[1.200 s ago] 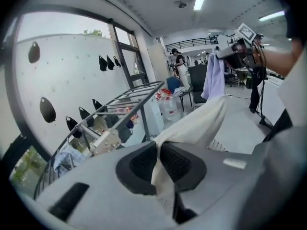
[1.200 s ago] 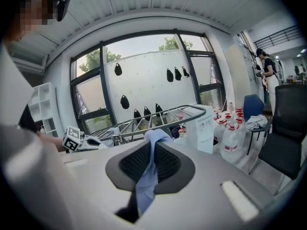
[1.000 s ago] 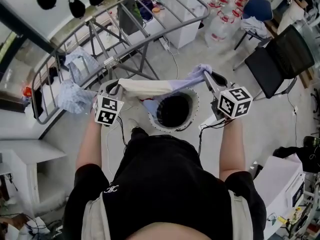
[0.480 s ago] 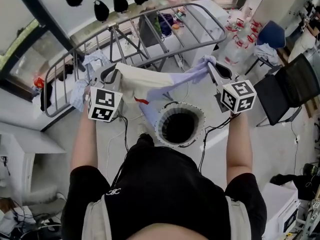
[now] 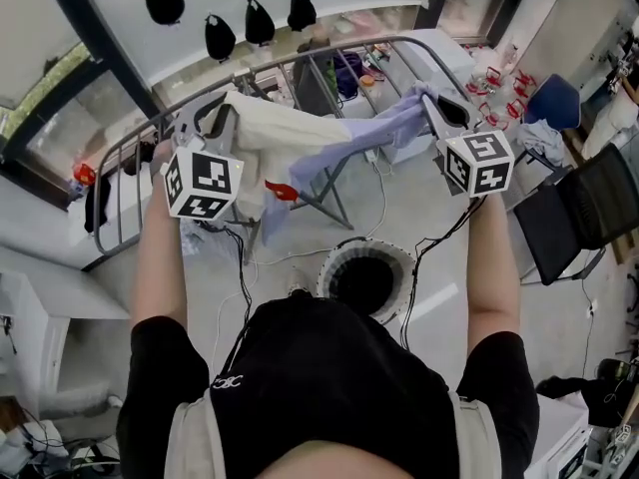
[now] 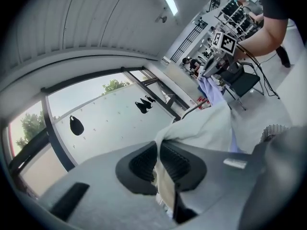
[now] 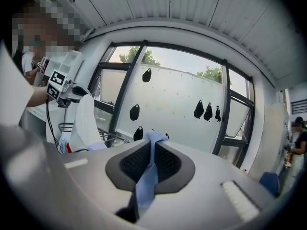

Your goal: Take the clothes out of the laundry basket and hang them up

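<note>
A cream and lavender garment point(image 5: 300, 143) hangs stretched between my two grippers, raised in front of the grey metal drying rack point(image 5: 344, 50). My left gripper point(image 5: 228, 110) is shut on the cream end point(image 6: 206, 128), with cloth pinched between its pads point(image 6: 144, 164). My right gripper point(image 5: 427, 98) is shut on the lavender end point(image 7: 146, 176), a strip running down between its jaws. A small red patch shows on the garment's lower edge. The round white laundry basket point(image 5: 344, 257) stands on the floor below, its inside dark.
Black hooks point(image 5: 165, 0) hang on the white wall behind the rack. A black chair point(image 5: 579, 218) and a blue chair point(image 5: 554, 98) stand at the right. A white cabinet point(image 5: 449, 63) sits behind the rack. Cables trail across the floor near the basket.
Both grippers have risen with the garment from just above the basket to the height of the rack. The garment now hangs away from the basket.
</note>
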### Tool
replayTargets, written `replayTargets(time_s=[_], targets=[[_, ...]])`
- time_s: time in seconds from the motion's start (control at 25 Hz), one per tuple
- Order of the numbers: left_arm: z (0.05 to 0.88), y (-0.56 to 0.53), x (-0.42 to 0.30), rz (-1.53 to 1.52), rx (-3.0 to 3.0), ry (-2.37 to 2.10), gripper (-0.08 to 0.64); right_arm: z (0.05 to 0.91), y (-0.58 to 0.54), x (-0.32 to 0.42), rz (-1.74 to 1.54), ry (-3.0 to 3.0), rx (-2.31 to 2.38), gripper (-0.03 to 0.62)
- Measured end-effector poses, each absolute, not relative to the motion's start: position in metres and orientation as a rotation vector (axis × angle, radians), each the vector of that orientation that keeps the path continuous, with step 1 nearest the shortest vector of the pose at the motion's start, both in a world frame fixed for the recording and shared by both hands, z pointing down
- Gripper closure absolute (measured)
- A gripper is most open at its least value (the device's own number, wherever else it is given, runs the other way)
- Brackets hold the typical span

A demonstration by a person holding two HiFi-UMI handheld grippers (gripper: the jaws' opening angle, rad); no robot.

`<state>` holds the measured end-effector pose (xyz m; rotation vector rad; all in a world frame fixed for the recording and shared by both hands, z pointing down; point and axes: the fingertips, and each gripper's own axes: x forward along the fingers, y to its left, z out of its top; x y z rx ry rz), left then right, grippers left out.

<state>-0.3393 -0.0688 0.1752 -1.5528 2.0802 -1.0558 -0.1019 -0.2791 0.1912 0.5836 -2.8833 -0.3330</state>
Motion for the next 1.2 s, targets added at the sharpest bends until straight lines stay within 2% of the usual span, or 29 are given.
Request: replayTargets(time_s=[0.28, 0.56, 1.2], targets=[[0.157, -0.116, -0.424, -1.071, -1.523, 2.103, 0.528, 0.192, -0.331, -0.173, -0.351, -2.84, 0.667, 0.561], [0.198, -0.167, -0.493, -1.176, -1.593, 2.106, 0.526, 0.242, -0.37, -0.225, -0.288, -2.724, 0.685, 0.56], [0.364, -0.223, -0.527, -1.417, -1.916, 2.077, 0.526, 0.401, -0.393, -0.262, -0.101, -2.385, 0.624, 0.557]])
